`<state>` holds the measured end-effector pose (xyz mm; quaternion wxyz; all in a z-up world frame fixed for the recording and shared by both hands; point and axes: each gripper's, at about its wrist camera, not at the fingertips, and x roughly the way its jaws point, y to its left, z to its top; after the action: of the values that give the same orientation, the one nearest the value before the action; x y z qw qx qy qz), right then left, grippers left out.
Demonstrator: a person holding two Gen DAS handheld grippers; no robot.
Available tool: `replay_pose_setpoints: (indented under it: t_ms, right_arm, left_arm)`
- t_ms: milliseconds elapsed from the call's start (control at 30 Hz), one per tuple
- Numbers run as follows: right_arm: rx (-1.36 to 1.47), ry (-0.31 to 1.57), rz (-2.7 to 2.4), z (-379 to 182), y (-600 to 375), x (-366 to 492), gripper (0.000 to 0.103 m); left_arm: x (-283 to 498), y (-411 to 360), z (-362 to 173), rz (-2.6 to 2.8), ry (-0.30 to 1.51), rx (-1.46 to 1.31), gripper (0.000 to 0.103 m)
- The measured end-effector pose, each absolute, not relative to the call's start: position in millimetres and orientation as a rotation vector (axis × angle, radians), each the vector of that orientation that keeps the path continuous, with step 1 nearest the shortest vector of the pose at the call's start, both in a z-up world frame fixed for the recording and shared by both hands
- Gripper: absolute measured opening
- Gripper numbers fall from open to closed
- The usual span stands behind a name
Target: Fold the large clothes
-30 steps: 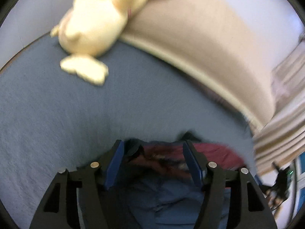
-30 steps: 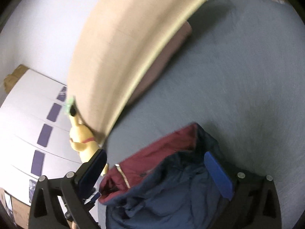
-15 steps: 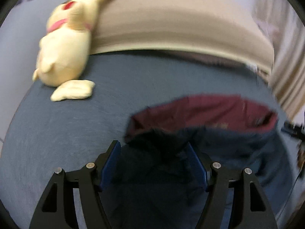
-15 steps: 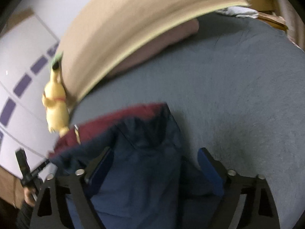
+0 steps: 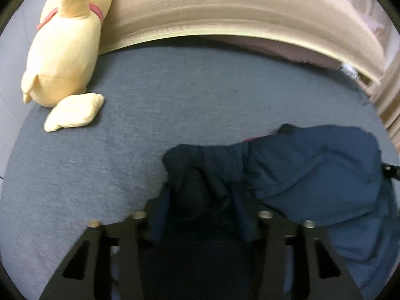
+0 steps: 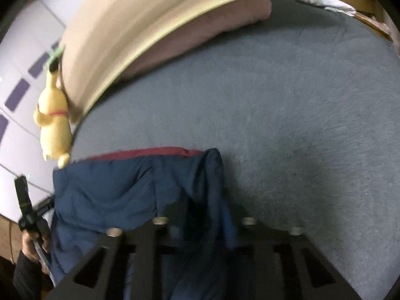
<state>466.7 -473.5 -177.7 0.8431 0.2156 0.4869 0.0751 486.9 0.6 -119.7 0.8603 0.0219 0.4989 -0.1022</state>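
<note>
My right gripper (image 6: pixel 200 222) just closing, pinching a fold of the navy jacket (image 6: pixel 120 190), my left gripper (image 5: pixel 200 215) closing on its edge, jacket bunched on the grey bed (image 5: pixel 175 95), yellow plush toy (image 5: pixel 65 50) beyond

Left wrist camera: close above the bed (image 5: pixel 175 115), looking steeply down and forward along its own fingers. Headboard (image 5: pixel 225 7) at 12 o'clock, plush toy (image 5: pixel 65 50) at 10 o'clock.

Right wrist camera: similar steep, close view, rolled; headboard at 11 o'clock, plush toy at 9 o'clock.

Shared: navy jacket (image 6: pixel 120 190), bed, headboard, plush toy.
</note>
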Motion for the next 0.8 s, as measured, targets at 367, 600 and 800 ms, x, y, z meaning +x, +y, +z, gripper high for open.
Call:
replay_pose_setpoints:
  t_ms: [367, 600, 800]
  right_arm:
    - [0.472, 1.033, 0.052, -178.8, -464.9, 472.3, 0.034]
    - [0.449, 0.801, -0.074, -98.2, -459.2, 437.6, 0.063]
    - [0.309, 0.737, 0.038, -74.6, -363.3, 438.8, 0.068]
  left_arm:
    - [485.9, 0.1, -115.4, -0.097, 0.997, 0.093, 0.041]
    - [451.2, 11.9, -38.9, 0.037, 0.777, 0.067, 0.064]
    - [432.0, -61.5, -29.6, -0.109, 0.72, 0.145, 0.065]
